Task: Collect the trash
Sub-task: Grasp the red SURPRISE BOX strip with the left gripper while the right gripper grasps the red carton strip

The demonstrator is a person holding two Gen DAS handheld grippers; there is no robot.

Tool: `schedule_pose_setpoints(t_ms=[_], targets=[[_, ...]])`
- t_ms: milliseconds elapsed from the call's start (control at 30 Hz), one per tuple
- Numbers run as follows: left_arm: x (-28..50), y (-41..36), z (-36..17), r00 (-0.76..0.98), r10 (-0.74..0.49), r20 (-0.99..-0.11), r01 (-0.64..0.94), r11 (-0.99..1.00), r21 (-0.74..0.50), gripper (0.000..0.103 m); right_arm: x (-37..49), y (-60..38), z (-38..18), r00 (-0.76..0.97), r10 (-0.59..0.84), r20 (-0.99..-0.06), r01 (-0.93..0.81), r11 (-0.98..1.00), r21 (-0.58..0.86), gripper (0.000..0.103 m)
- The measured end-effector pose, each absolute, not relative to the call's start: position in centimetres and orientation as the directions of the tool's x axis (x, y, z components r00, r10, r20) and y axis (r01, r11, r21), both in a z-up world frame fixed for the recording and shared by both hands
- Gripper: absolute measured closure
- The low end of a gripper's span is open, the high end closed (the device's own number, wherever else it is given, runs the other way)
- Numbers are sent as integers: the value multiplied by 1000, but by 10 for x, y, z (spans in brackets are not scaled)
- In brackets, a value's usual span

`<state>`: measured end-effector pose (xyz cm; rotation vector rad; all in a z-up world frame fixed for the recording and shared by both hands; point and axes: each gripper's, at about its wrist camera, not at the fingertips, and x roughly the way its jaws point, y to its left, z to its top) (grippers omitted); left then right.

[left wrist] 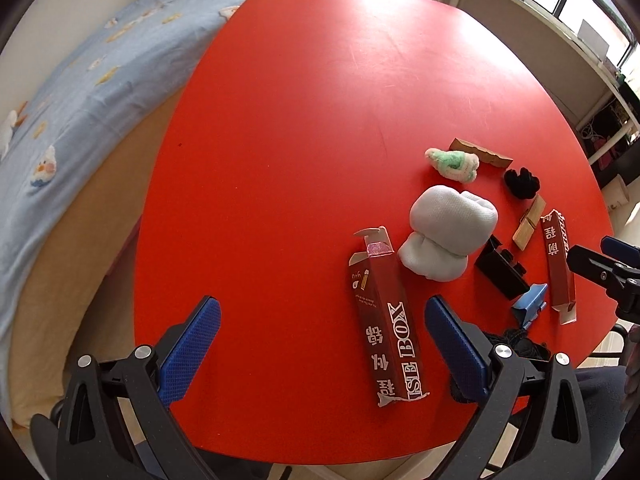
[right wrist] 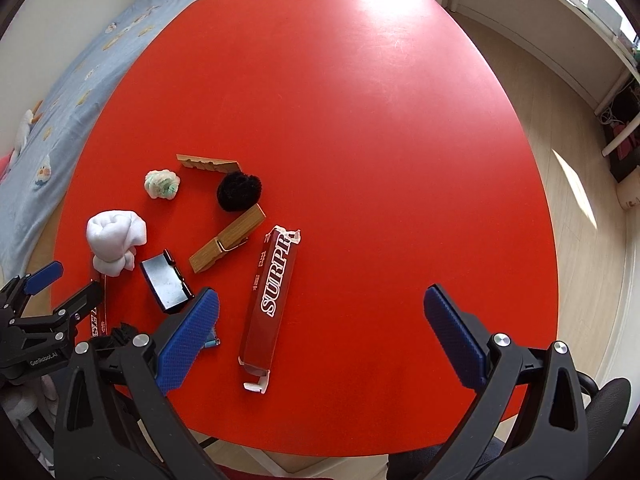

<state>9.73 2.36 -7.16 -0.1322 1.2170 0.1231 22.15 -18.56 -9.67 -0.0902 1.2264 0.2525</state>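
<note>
Bedding (left wrist: 72, 92), pale blue with duck print, along the far left edge of the red table (left wrist: 300, 100).

Left gripper (left wrist: 322, 328) over the near table edge, fingers spread wide, nothing between them; its right pad just beside the torn red carton marked "BOX" (left wrist: 386, 320), which lies lengthwise with its open flap pointing away.

Past that carton's far end: white rolled sock (left wrist: 448, 236), resting on the table. Farther off, a green-and-white fuzzy ball (left wrist: 454, 164), touching or just beside a torn strip of brown cardboard (left wrist: 480, 152). Black fuzzy ball (left wrist: 520, 182) to the right of these.

Nearer: black binder clip (left wrist: 502, 272), small blue clip (left wrist: 530, 308), wooden clothespin (left wrist: 530, 226).

Second red carton, marked "SURPR" (right wrist: 272, 300), lies flat at the right of the cluster, torn end away.

Right gripper (right wrist: 322, 328) hovers with fingers spread wide, empty; the carton lies between its pads, nearer the left one, not touched.
</note>
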Motion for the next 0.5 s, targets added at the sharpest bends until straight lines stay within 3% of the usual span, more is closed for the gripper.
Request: schedule_pose_setpoints(t_ms=[133, 233, 367, 433, 467, 500], targets=[[100, 24, -74, 338, 40, -940, -175, 984, -21, 5, 221, -179, -101, 302, 141, -943, -250, 966, 64, 6], [103, 23, -76, 335, 48, -941, -174, 985, -12, 6, 225, -173, -104, 288, 129, -949, -253, 966, 54, 20], [104, 24, -75, 338, 53, -940, -170, 985, -6, 30, 223, -169, -106, 288, 121, -950, -270, 962, 40, 41], [103, 23, -72, 344, 50, -938, -158, 987, -5, 44, 221, -166, -104, 293, 122, -948, -286, 958, 34, 58], [103, 22, -71, 347, 51, -936, -155, 988, -4, 56, 220, -165, -103, 293, 125, -948, -293, 956, 36, 74], [102, 21, -70, 349, 52, -936, -151, 989, -1, 66, 221, -163, -102, 292, 126, -948, -299, 954, 35, 82]])
